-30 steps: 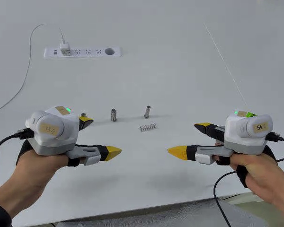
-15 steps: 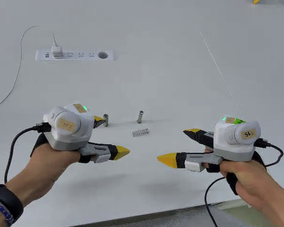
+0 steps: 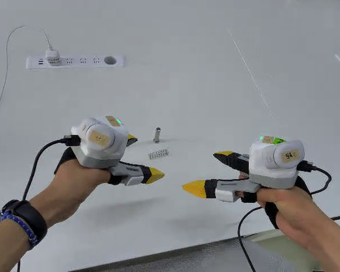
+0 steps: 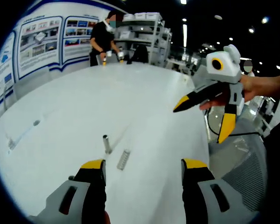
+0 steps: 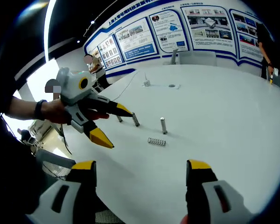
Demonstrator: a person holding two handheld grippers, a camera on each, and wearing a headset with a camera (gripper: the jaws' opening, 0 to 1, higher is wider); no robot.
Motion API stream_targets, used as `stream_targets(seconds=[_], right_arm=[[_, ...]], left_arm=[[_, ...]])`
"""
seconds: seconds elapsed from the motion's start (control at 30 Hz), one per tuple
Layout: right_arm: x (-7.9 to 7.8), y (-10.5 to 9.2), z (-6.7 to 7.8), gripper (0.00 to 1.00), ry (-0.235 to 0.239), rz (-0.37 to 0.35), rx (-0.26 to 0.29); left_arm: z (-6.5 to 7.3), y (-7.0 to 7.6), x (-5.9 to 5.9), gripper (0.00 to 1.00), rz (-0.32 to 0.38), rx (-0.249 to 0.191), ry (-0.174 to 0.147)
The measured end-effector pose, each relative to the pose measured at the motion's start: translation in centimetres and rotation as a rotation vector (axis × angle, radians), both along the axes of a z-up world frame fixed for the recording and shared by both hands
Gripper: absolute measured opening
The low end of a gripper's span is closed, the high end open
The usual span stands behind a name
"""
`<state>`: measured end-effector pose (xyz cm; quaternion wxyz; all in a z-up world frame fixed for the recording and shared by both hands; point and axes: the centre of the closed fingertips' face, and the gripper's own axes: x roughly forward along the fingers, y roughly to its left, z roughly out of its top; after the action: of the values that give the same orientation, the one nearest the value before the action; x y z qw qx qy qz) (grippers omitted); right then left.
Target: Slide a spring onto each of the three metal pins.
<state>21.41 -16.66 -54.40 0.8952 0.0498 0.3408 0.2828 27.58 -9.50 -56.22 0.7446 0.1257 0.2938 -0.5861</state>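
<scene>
On bench (image 3: 226, 85), spring (image 3: 158, 153) beside pin (image 3: 156, 135), edges distant

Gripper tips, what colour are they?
Yellow, on both the left gripper and right gripper; the head view shows it best.

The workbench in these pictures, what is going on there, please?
A person holds a two-jaw gripper in each hand above a white workbench. The left gripper and the right gripper are both open and hold nothing. Beyond them, a loose spring lies flat beside a bare metal pin that stands upright. In the right gripper view, another pin seems to carry a spring already.
</scene>
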Motion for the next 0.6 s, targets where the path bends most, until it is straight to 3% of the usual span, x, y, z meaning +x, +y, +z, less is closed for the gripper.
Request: stream_targets(seconds=[0.27,0.6], right_arm=[[-0.2,-0.3,-0.1,0.8,0.002,-0.013,0.007],[-0.9,-0.3,-0.6,0.79,0.015,-0.026,0.019]], left_arm=[[-1.1,-1.3,0.3,0.62,0.002,0.007,0.01],[-3.8,-2.1,0.7,0.62,0.021,0.033,0.053]])
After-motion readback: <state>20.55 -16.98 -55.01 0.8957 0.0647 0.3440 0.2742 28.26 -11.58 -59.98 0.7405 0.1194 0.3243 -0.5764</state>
